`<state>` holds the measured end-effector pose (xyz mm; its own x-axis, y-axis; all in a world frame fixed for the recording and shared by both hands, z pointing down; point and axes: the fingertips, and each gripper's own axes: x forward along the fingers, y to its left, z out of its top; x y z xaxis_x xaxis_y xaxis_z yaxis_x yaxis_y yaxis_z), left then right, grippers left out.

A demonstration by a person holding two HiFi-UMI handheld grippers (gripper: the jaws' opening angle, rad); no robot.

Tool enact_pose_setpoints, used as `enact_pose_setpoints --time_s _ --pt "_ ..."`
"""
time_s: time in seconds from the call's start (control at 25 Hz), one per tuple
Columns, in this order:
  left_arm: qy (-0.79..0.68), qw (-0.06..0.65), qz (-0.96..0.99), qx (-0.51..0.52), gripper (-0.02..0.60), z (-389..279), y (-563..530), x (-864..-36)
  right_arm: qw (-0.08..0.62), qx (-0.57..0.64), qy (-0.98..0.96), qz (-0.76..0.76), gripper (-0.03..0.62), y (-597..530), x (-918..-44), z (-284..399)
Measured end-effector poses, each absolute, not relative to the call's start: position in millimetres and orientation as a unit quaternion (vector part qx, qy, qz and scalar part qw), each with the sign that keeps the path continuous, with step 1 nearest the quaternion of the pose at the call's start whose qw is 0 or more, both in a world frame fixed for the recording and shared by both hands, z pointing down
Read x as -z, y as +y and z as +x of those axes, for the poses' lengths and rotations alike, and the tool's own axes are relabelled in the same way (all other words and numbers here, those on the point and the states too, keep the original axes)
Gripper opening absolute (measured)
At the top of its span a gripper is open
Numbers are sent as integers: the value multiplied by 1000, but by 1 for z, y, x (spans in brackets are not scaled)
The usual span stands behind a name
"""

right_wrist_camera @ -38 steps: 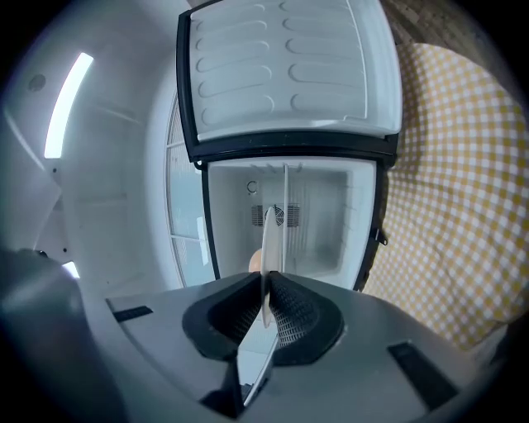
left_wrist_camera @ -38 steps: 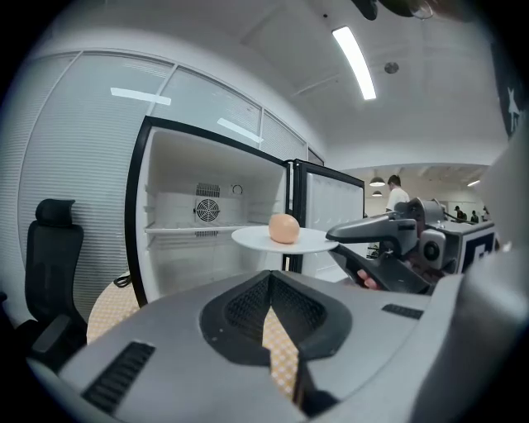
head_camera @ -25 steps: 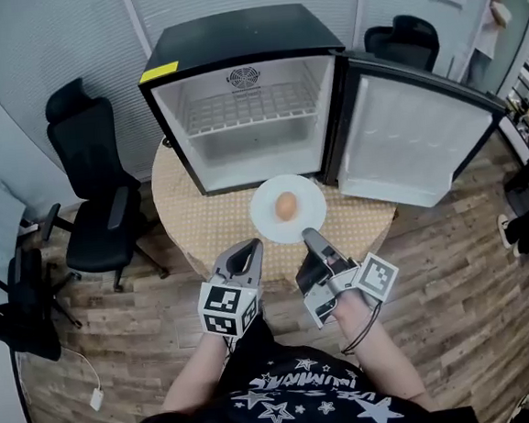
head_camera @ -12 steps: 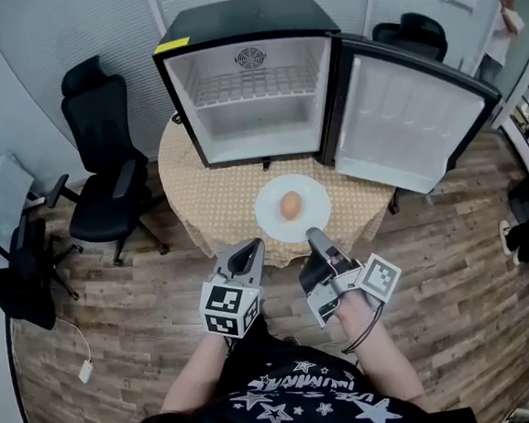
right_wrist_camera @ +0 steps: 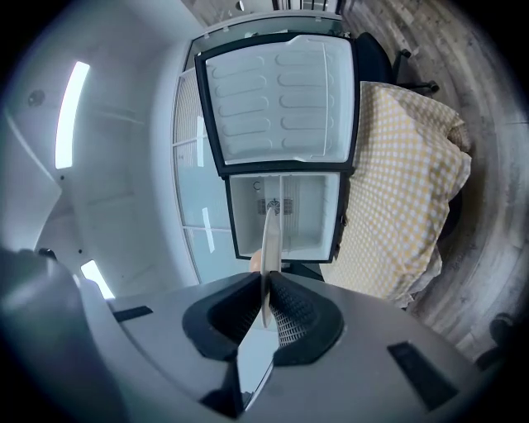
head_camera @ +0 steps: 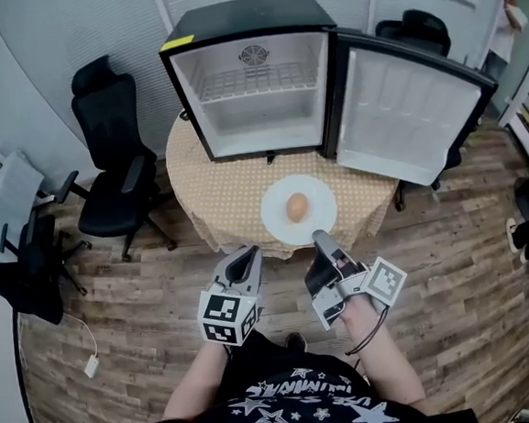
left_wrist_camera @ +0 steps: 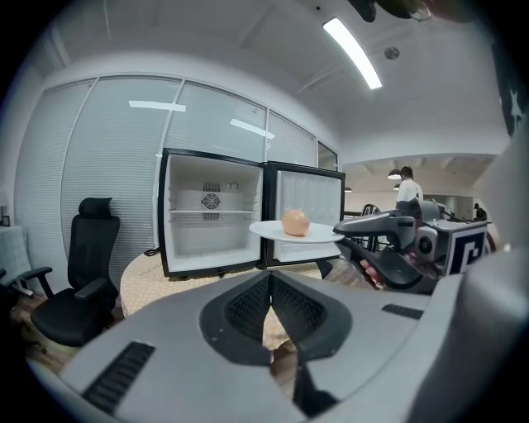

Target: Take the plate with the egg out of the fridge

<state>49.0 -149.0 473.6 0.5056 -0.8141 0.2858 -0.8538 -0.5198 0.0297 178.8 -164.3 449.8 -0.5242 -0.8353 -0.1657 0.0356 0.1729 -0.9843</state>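
Note:
A white plate (head_camera: pixel 284 223) carrying a brown egg (head_camera: pixel 296 207) hangs level over the front of the round table, outside the open black fridge (head_camera: pixel 252 87). My right gripper (head_camera: pixel 319 238) is shut on the plate's near rim. In the right gripper view the plate (right_wrist_camera: pixel 269 235) runs edge-on between the pads of that gripper (right_wrist_camera: pixel 266 285). My left gripper (head_camera: pixel 250 253) hovers to the plate's left, shut and holding nothing. In the left gripper view its jaws (left_wrist_camera: pixel 270 281) meet, with the plate (left_wrist_camera: pixel 318 234) and egg (left_wrist_camera: pixel 295 221) beyond.
The fridge stands on a table with a yellow checked cloth (head_camera: pixel 213 206), its door (head_camera: pixel 412 115) swung open to the right and its shelves bare. Black office chairs (head_camera: pixel 113 164) stand at the left and behind the door. The floor is wood plank.
The plate with the egg, held by my right gripper, has drawn back from the fridge toward the table's front edge. Both grippers have kept their jaws as they were.

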Motion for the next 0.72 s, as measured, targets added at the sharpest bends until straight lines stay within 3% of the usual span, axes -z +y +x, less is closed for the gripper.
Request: enact_pose_setpoints --time_s 0.72 --pt "-456 111 875 -118 8 12 -128 -491 378 543 660 -357 46 -136 -458 160"
